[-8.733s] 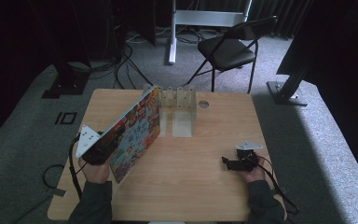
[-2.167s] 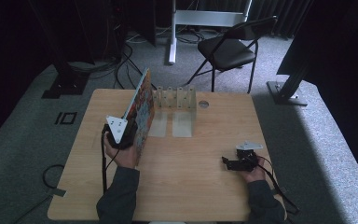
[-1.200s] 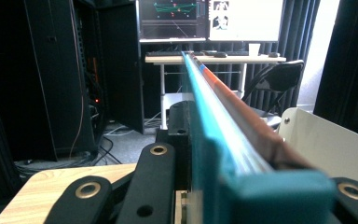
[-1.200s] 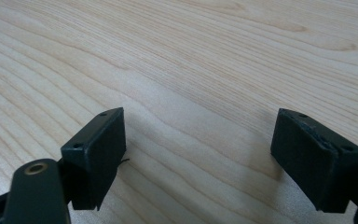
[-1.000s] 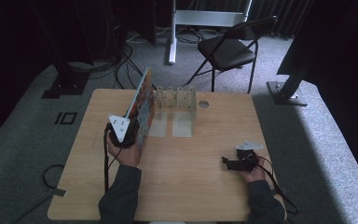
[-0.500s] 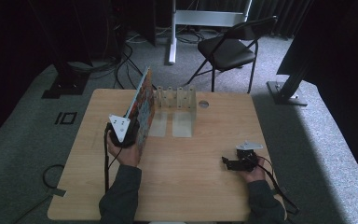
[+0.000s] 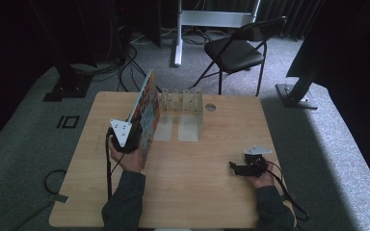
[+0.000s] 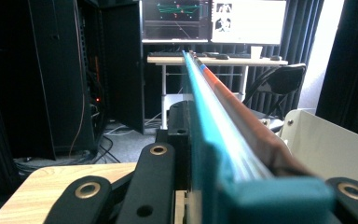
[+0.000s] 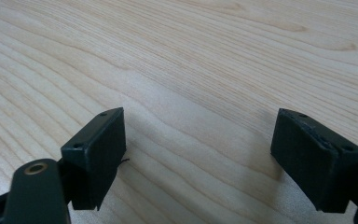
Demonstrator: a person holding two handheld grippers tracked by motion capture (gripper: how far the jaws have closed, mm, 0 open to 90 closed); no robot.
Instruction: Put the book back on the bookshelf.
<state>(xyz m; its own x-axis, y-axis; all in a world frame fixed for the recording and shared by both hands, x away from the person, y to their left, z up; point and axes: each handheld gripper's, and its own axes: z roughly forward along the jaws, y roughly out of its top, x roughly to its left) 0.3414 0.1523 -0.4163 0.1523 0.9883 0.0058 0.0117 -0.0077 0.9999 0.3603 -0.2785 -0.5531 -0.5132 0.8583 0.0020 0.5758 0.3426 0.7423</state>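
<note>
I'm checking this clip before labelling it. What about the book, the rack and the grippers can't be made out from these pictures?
- Book cover: too small and steeply angled in the high view; edge-on in the left gripper view, so no title reads.
- Left gripper: its fingers are hidden behind its grey plate and the book in the high view.
- Clear rack: the book covers its left end, so whether they touch is unclear.
- Right gripper: open over bare table; too small in the high view to tell if it rests there.

Thin picture book with a colourful cover (image 7: 147, 113) upright on edge left of centre on the light wooden tabletop (image 7: 197, 192), clear plastic slotted rack (image 7: 182, 103) just right of it at the far edge, left claw (image 7: 130, 139) at the book's near end, right claw (image 7: 236, 169) near the right edge.
</note>
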